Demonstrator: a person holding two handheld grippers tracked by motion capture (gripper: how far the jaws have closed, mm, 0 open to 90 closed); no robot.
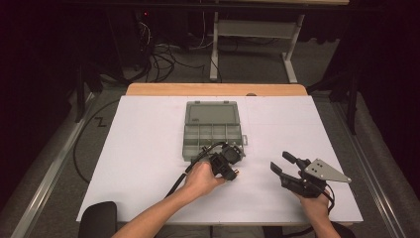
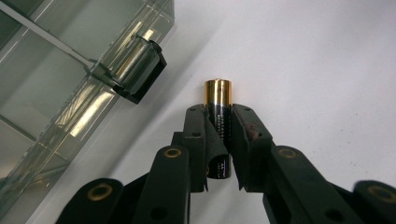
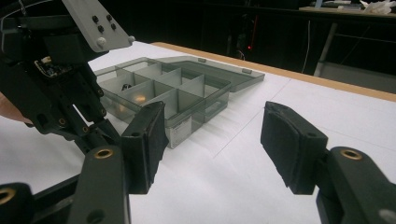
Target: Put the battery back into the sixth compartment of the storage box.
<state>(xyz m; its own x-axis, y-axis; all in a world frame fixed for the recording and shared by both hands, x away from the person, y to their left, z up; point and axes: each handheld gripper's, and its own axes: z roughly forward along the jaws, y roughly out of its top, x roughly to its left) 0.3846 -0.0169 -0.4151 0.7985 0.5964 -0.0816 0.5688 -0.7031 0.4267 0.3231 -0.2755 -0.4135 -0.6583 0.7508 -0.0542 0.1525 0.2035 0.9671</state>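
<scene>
Your table (image 1: 148, 148) carries a white sheet over its top, with a strip of bare wood showing along the far edge. On it lies the grey compartment box (image 1: 213, 136), lid folded open, and a battery (image 2: 218, 126) just beside its near corner.

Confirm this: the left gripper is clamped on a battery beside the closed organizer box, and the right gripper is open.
Not quite: the organizer box is open, lid laid flat behind, as the right gripper view shows. The left gripper does clamp the battery; the right gripper is open.
</scene>
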